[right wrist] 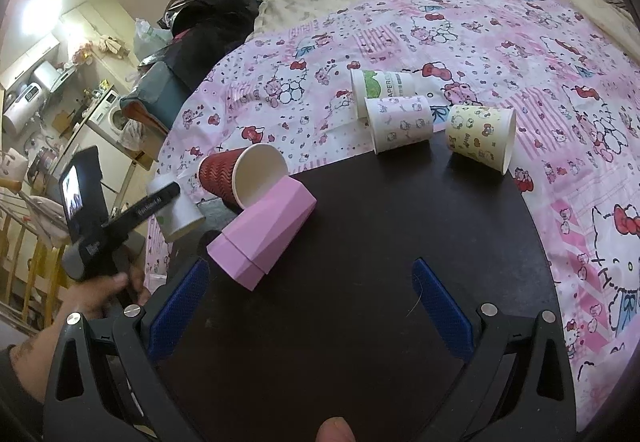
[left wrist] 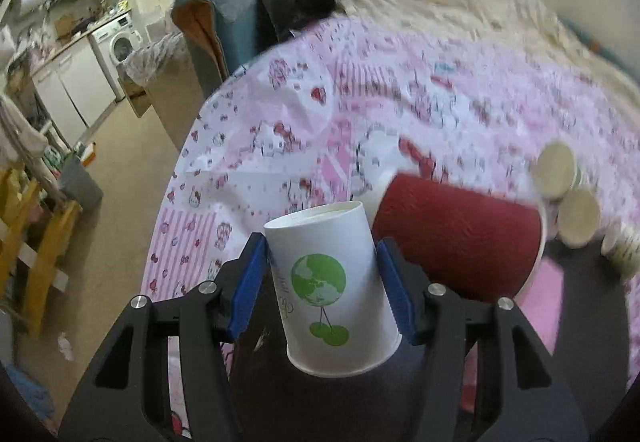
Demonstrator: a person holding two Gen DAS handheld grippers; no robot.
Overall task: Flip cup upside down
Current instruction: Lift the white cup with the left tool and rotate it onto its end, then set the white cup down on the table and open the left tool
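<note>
My left gripper is shut on a white paper cup with a green globe print. Its blue pads press both sides, its rim is nearest the camera and its base points away. In the right wrist view the same cup hangs tilted beyond the left edge of the dark table, under a black finger. My right gripper stands open over the table with nothing between its fingers.
A red ribbed cup and a pink cup lie on their sides at the table's left edge. Three more cups lie at its far edge, against a pink patterned bedsheet. A hand holds the left gripper.
</note>
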